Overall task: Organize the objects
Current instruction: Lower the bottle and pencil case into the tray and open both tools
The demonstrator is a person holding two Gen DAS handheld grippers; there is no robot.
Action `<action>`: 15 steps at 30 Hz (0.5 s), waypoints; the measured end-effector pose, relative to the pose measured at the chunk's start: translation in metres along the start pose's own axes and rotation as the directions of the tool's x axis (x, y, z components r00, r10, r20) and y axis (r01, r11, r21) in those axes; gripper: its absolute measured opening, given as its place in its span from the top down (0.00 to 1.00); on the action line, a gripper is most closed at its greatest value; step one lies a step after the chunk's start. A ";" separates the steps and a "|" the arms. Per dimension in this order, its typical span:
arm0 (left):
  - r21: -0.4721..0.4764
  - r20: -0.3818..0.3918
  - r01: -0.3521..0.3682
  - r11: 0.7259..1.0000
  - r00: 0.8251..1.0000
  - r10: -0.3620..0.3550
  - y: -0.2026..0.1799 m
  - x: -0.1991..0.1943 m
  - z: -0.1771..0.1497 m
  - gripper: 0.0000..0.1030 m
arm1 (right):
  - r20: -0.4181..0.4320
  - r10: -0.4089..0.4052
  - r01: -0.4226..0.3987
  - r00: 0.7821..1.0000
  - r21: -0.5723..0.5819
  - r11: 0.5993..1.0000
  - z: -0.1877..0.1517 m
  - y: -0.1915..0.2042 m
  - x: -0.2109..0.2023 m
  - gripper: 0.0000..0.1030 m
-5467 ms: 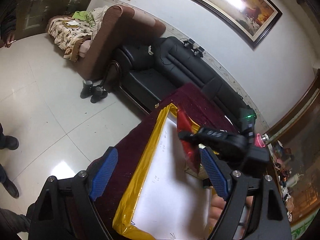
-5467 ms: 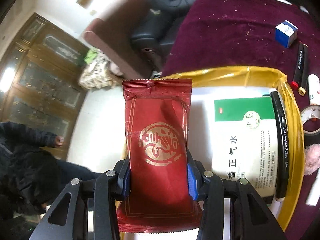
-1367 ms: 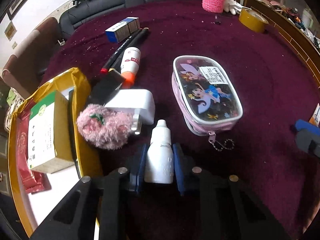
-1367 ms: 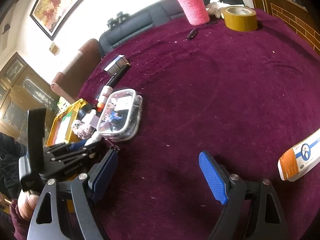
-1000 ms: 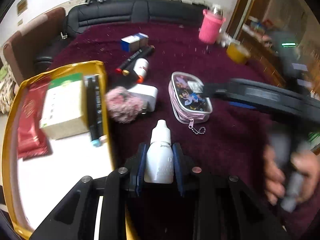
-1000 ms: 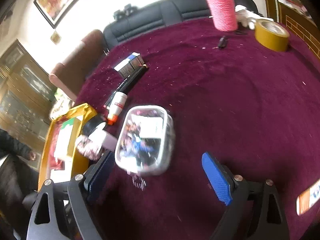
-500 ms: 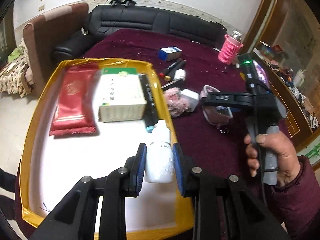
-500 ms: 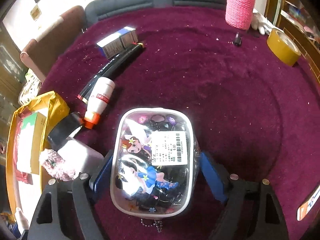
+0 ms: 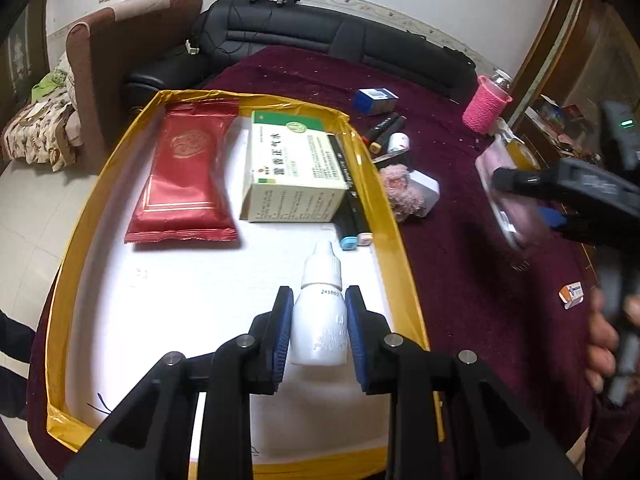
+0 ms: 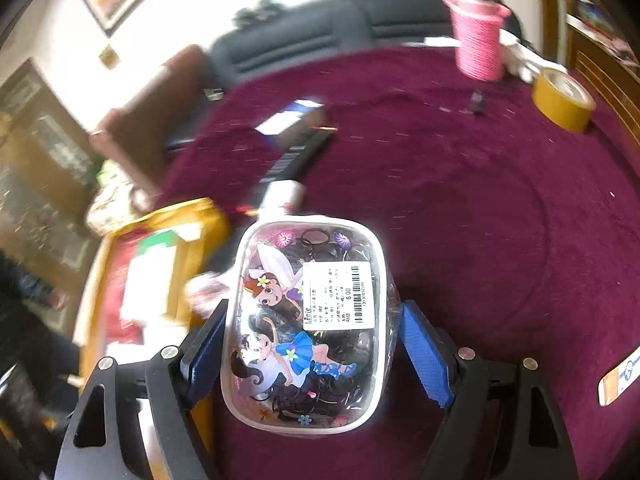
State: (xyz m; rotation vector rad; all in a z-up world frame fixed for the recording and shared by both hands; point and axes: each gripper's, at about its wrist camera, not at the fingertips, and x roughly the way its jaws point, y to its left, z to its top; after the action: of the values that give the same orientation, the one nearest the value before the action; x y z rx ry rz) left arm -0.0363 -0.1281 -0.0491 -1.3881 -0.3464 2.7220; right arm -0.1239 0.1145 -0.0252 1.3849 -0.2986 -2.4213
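Left tongs (image 9: pixel 319 322) clamp a white dropper bottle (image 9: pixel 321 312) over the yellow-rimmed tray (image 9: pixel 394 240); right tongs (image 10: pixel 310 350) grip a cartoon-printed pouch (image 10: pixel 308 324), background motion-blurred.

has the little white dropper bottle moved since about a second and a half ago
Yes. Shut in the left claw, the white dropper bottle went from the maroon tablecloth beside the tray to over the yellow-rimmed tray.

Your right claw (image 9: pixel 560 216) and the pouch (image 9: pixel 506 200) in it are smeared by motion in the left view. In the right view the tray (image 10: pixel 96 280) and its contents blur together. The bottle (image 9: pixel 320 312) label is unreadable. The carton (image 10: pixel 622 376) at the surface's right edge is cut off.
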 end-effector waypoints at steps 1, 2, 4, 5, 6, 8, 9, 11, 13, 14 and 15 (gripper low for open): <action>-0.003 -0.001 -0.006 1.000 1.000 0.006 0.002 0.001 0.000 0.75 | -0.011 0.039 -0.039 0.999 -0.020 0.999 -0.004 0.015 -0.002 0.16; -0.006 -0.003 -0.012 1.000 1.000 0.012 0.004 0.003 0.000 0.75 | -0.023 0.072 -0.072 0.997 -0.035 0.997 -0.008 0.025 -0.001 0.16; -0.019 -0.008 -0.025 1.000 1.000 0.025 0.011 0.007 0.001 0.75 | -0.063 0.136 -0.139 0.989 -0.060 0.988 -0.016 0.047 0.003 0.16; -0.028 -0.010 -0.034 0.999 0.999 0.034 0.016 0.009 0.001 0.75 | -0.092 0.169 -0.175 0.981 -0.066 0.982 -0.021 0.060 0.008 0.16; -0.040 -0.013 -0.041 0.998 0.999 0.041 0.021 0.011 0.002 0.75 | -0.113 0.187 -0.196 0.976 -0.069 0.978 -0.025 0.069 0.014 0.16; -0.059 -0.015 -0.053 0.997 0.999 0.052 0.030 0.013 0.003 0.75 | -0.150 0.207 -0.221 0.967 -0.078 0.972 -0.033 0.087 0.026 0.16; -0.069 -0.016 -0.058 0.996 0.998 0.057 0.035 0.014 0.003 0.75 | -0.158 0.207 -0.223 0.965 -0.085 0.971 -0.036 0.094 0.030 0.16; -0.092 -0.023 -0.054 0.994 0.998 0.052 0.045 0.015 0.002 0.75 | -0.176 0.206 -0.225 0.962 -0.094 0.970 -0.040 0.105 0.041 0.16; -0.110 -0.029 -0.038 0.993 0.999 0.035 0.052 0.018 0.000 0.75 | -0.188 0.197 -0.218 0.962 -0.102 0.970 -0.047 0.111 0.047 0.16; -0.111 -0.021 -0.032 0.993 0.999 0.030 0.053 0.017 0.000 0.75 | -0.191 0.182 -0.205 0.964 -0.110 0.972 -0.048 0.114 0.051 0.16; -0.109 -0.021 -0.034 0.993 0.999 0.032 0.053 0.017 0.000 0.75 | -0.193 0.170 -0.195 0.966 -0.117 0.974 -0.050 0.115 0.055 0.16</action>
State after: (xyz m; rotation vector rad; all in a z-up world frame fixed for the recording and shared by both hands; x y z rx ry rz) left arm -0.0442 -0.1768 -0.0748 -1.4577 -0.4826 2.7519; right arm -0.0855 -0.0138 -0.0542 1.4385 -0.2032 -2.1088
